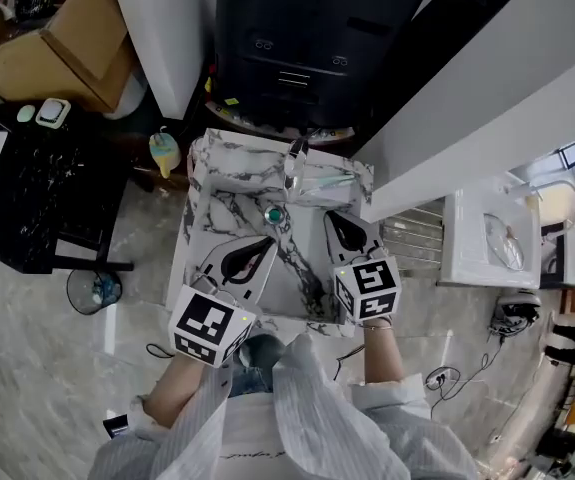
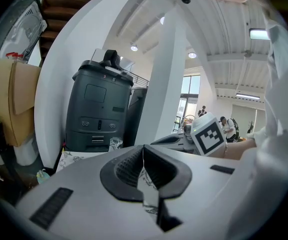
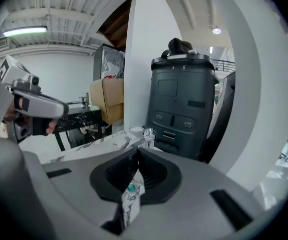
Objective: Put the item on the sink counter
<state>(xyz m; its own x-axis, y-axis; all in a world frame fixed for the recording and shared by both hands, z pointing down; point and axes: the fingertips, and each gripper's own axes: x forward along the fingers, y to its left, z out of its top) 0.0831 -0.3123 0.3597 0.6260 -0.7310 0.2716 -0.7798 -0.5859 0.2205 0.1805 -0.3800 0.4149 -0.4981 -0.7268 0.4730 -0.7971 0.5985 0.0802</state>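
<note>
Head view: my left hand-held gripper [image 1: 265,245], shut on nothing, at 7 o'clock over the desk [image 1: 207,173]; what looks like the clear item [image 1: 322,180] already lies at 12 beside the faucet [image 1: 294,158]; my right hand-held gripper [image 1: 333,220], likewise closed and empty, so little seems left.

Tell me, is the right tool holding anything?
No, the right tool has its jaws closed together, with only the marble counter visible beyond.

Glossy veined marble sink counter [image 1: 214,180], shiny chrome tap [image 1: 294,156]
</note>
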